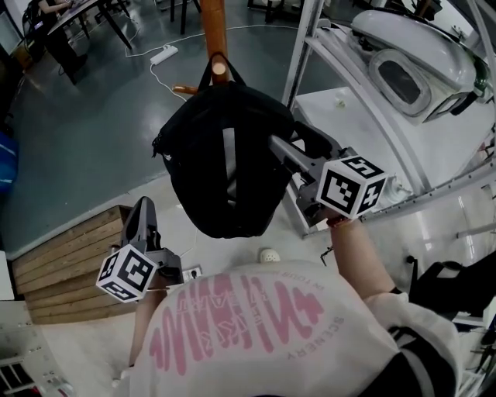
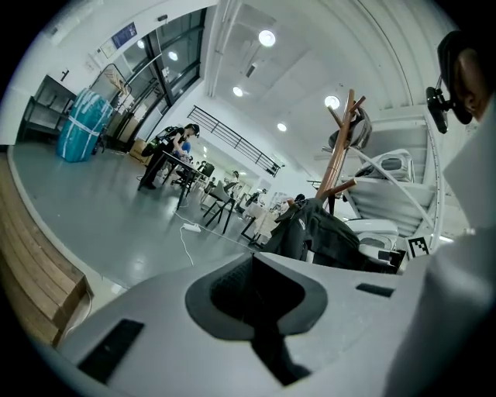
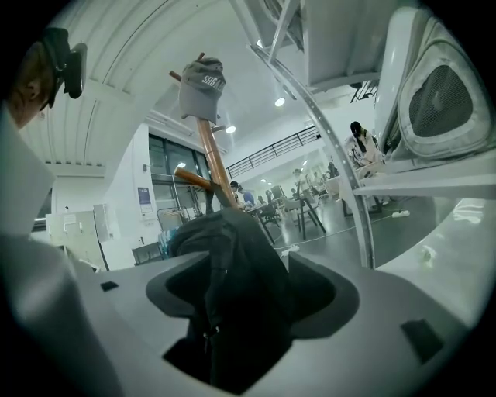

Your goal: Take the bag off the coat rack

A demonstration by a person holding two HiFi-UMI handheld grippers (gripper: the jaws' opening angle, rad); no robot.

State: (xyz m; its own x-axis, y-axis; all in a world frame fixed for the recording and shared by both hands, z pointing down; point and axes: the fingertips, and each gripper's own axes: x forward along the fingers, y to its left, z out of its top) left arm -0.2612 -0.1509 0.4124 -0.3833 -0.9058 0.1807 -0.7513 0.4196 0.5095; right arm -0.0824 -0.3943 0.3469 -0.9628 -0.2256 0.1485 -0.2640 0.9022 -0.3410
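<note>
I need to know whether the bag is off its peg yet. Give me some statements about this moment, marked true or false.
1. The bag hangs from the coat rack. True.
2. The left gripper holds the bag. False: it is shut, empty and away from the bag.
3. A grey cap tops the rack. True.
4. The right gripper is shut. False: its jaws stand apart with the bag between them.

In the head view, the orange-brown wooden coat rack pole (image 1: pixel 213 23) is cut off at the top centre edge. Its lower stem is hidden behind the black fabric bag (image 1: pixel 221 167). The tips of the right gripper (image 1: pixel 288 149) are hidden behind that bag's right side.
</note>
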